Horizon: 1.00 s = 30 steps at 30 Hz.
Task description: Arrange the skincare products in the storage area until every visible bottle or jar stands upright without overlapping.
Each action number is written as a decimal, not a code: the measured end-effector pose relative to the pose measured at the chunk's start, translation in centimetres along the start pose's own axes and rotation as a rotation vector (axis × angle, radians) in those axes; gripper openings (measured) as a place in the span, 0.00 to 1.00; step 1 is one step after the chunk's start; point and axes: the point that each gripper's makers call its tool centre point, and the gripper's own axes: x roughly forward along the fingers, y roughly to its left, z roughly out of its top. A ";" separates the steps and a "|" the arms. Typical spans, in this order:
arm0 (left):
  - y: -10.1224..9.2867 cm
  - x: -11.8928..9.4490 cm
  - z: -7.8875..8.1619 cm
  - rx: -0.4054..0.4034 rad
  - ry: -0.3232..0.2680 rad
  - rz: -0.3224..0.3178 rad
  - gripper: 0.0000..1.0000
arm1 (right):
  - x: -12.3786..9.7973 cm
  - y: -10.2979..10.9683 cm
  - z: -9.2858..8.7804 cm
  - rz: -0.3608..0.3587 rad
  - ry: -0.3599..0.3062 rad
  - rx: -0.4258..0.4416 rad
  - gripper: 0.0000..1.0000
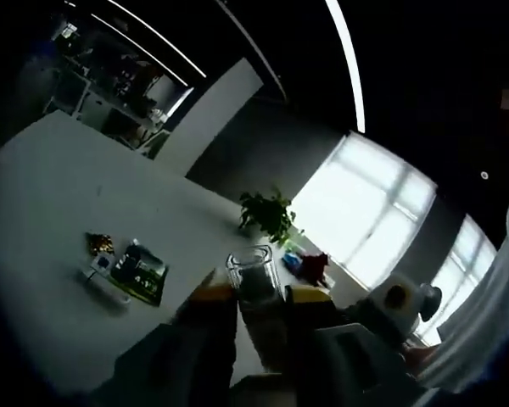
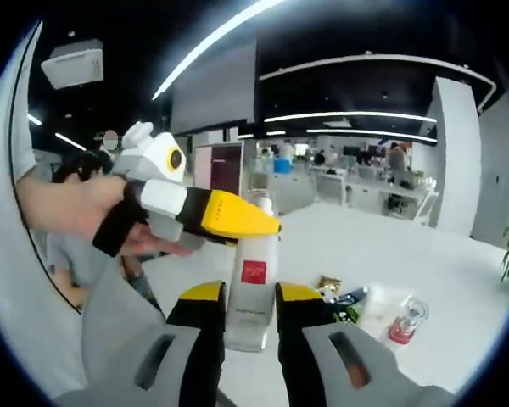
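Observation:
A tall white bottle (image 2: 253, 292) with a red label is held off the table, my right gripper (image 2: 253, 297) shut on its lower body. A hand brings my left gripper (image 2: 237, 216) in from the left, its yellow jaw against the bottle's neck just under the pale cap (image 2: 261, 202). In the left gripper view that cap (image 1: 253, 271) looks like a clear cup between the jaws of my left gripper (image 1: 259, 295). The jaws flank it closely, but the dark picture hides whether they touch. The right gripper's body (image 1: 397, 298) shows at the right.
A white table (image 1: 59, 186) carries a green pack (image 1: 140, 273), a gold sachet (image 1: 99, 243), a white tube (image 1: 102, 285), a potted plant (image 1: 268, 214) and a red item (image 1: 315, 267). A small red-based jar (image 2: 407, 323) and packets (image 2: 339, 294) lie beyond the bottle. People stand far behind.

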 end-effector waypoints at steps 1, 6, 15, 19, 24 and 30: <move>0.0 -0.1 0.2 0.042 0.014 -0.005 0.16 | -0.2 0.3 0.3 0.027 -0.017 0.017 0.22; -1.7 -0.7 2.0 0.135 0.049 -0.110 0.15 | -1.2 0.5 1.0 0.109 -0.041 0.048 0.23; -5.8 -0.5 2.8 0.444 0.120 -0.312 0.15 | -2.3 0.6 2.5 0.231 -0.044 -0.050 0.27; -7.7 -0.4 2.4 0.500 0.144 -0.412 0.15 | -2.8 0.7 3.4 0.284 -0.052 -0.066 0.26; -8.8 -0.3 1.2 0.555 0.193 -0.478 0.15 | -3.0 0.7 4.2 0.338 -0.058 -0.089 0.29; -9.5 -0.3 0.7 0.554 0.190 -0.535 0.15 | -3.4 1.9 3.7 0.408 -0.028 -0.102 0.23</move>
